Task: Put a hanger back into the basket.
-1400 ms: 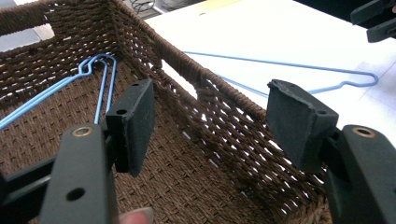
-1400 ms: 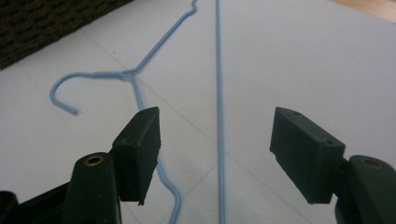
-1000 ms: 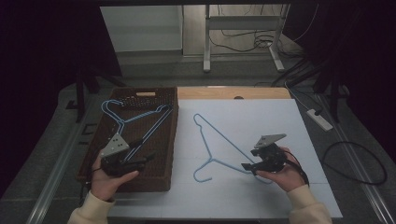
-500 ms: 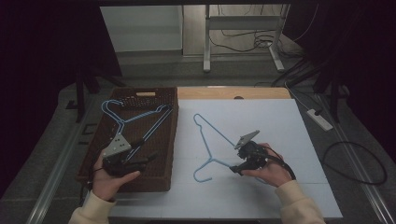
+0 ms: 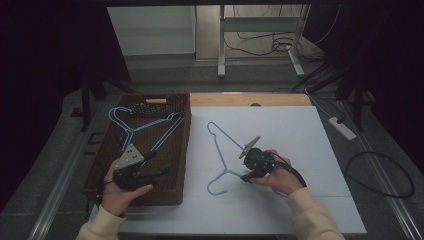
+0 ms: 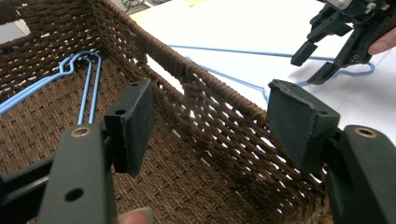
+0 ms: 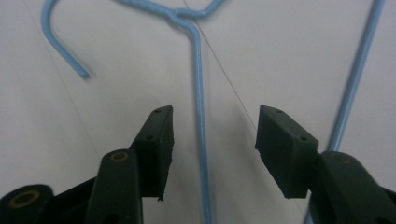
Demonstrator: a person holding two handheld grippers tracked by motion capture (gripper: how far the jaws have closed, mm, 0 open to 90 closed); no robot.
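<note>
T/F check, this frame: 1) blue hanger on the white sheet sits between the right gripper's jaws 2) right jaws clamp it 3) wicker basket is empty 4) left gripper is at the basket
1) True: the blue wire hanger on the white sheet runs between the right gripper jaws.
2) False: the jaws have just been closing, with gaps either side of the wire.
3) False: the wicker basket holds blue hangers.
4) True: the left gripper hovers open at its wall.

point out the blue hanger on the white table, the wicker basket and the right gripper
blue hanger (image 5: 219, 141), high view, on its long straight wire.
wicker basket (image 5: 186, 145), high view, on its right wall.
right gripper (image 7: 212, 140), right gripper view, midway between its open jaws, over the hanger's wire.
</note>
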